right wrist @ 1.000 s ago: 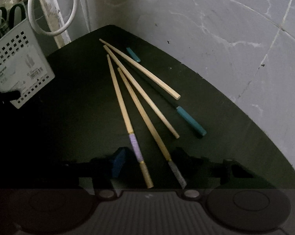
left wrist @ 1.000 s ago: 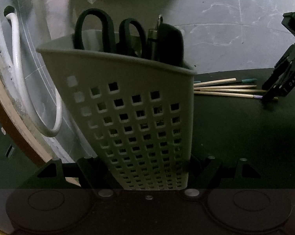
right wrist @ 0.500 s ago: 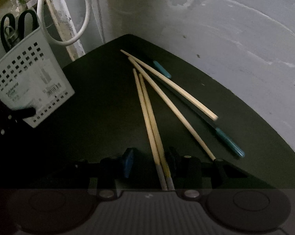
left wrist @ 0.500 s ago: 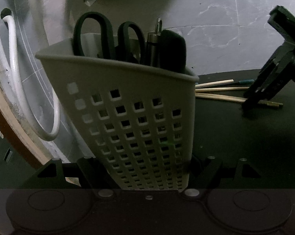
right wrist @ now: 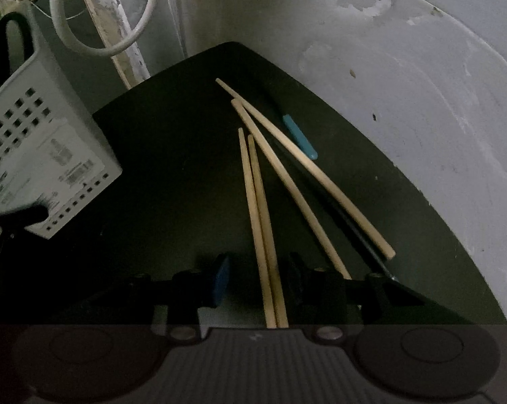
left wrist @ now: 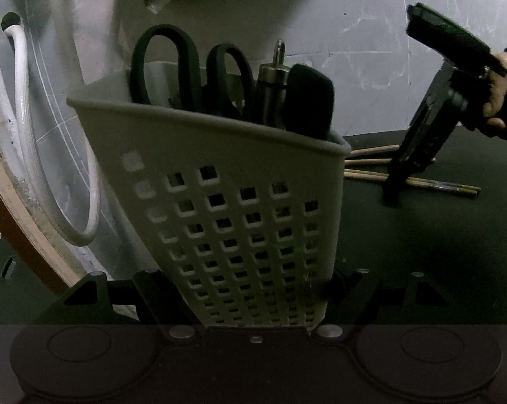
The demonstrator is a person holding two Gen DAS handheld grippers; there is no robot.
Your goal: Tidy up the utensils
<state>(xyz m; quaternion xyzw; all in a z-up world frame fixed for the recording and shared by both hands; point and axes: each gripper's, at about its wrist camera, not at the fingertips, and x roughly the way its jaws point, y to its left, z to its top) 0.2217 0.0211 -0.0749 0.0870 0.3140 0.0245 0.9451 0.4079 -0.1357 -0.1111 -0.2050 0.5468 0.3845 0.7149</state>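
Left gripper (left wrist: 253, 289) clamped on utensil basket (left wrist: 240, 208); right gripper (right wrist: 257, 276) closing around two chopsticks (right wrist: 260, 208).
Pads not yet touching that pair. Basket stands tilted on the dark counter (right wrist: 172, 175), holding scissors (left wrist: 186, 67). Farther out: two more chopsticks (right wrist: 297, 168) and a teal-tipped pair (right wrist: 299, 131).

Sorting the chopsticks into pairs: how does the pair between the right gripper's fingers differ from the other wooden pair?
The gripped-side pair lies side by side and nearly parallel; the other wooden pair spreads apart. The first pair sits between the closing right gripper; the other lies outside it. Both rest on the dark table.
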